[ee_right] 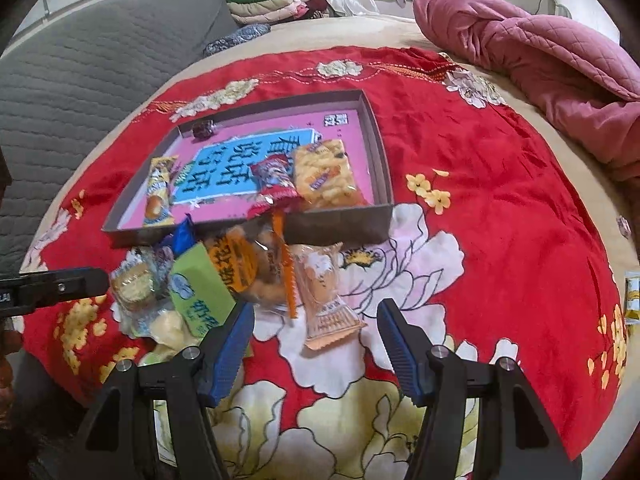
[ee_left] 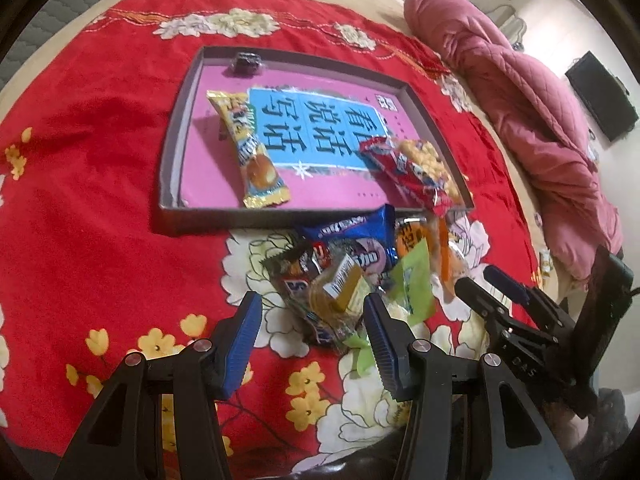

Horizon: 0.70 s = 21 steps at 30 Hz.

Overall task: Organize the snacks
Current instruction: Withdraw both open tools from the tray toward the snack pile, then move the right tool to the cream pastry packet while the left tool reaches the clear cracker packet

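A shallow box tray [ee_left: 173, 128] [ee_right: 340, 225] with a pink printed floor lies on the red floral cloth. In it are a yellow snack bar [ee_left: 256, 152] [ee_right: 160, 196], a red packet [ee_left: 404, 172] [ee_right: 276, 182], a bag of yellow puffs [ee_left: 430, 162] [ee_right: 324, 176] and a small dark candy [ee_left: 246, 62] [ee_right: 204, 128]. A loose pile sits in front of the tray: a blue packet [ee_left: 352, 230], an orange packet [ee_right: 236, 260], a green packet [ee_left: 414, 280] [ee_right: 200, 294] and a clear-wrapped cookie [ee_left: 336, 294] [ee_right: 134, 284]. My left gripper [ee_left: 312, 304] hovers open over the cookie. My right gripper [ee_right: 316, 320] is open over a peach packet [ee_right: 328, 300].
A pink quilt [ee_left: 520, 100] [ee_right: 540, 60] is bunched along the far right of the bed. A grey quilted cushion [ee_right: 80, 80] and folded clothes [ee_right: 268, 0] lie at the back left. A small yellow packet [ee_right: 632, 296] lies at the cloth's right edge.
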Motion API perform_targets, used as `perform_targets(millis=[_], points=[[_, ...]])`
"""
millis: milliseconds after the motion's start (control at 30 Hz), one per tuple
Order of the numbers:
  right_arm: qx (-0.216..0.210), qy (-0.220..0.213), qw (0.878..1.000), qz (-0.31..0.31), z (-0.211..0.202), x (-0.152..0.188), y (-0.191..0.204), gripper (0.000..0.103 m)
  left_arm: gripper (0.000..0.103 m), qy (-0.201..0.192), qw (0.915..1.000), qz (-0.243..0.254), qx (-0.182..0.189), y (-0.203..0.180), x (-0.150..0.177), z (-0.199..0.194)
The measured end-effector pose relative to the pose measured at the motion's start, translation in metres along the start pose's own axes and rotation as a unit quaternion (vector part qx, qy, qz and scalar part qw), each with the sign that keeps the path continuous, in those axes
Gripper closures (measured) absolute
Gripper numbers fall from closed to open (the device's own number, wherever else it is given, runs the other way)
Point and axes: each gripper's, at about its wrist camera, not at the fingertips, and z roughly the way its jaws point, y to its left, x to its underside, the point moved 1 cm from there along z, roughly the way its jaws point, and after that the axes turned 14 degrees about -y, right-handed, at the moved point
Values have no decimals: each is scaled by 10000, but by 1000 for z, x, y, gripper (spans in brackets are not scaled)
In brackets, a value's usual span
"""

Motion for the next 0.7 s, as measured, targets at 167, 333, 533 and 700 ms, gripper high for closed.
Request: perform_targets(millis=[167,333,533,700], points=[[43,86,9999,-68,6,4,-3,40,49,63,10000,20,25,-3,2,4],[112,167,9997,-165,11,8,-5,40,49,146,9998,-100,93,1,5,8],[198,140,9995,-226,16,9,-11,42,49,205,9993,-267,144,6,6,14],[182,144,9992,-316,24,10,-13,52,49,207,9991,-325,172,6,6,17]])
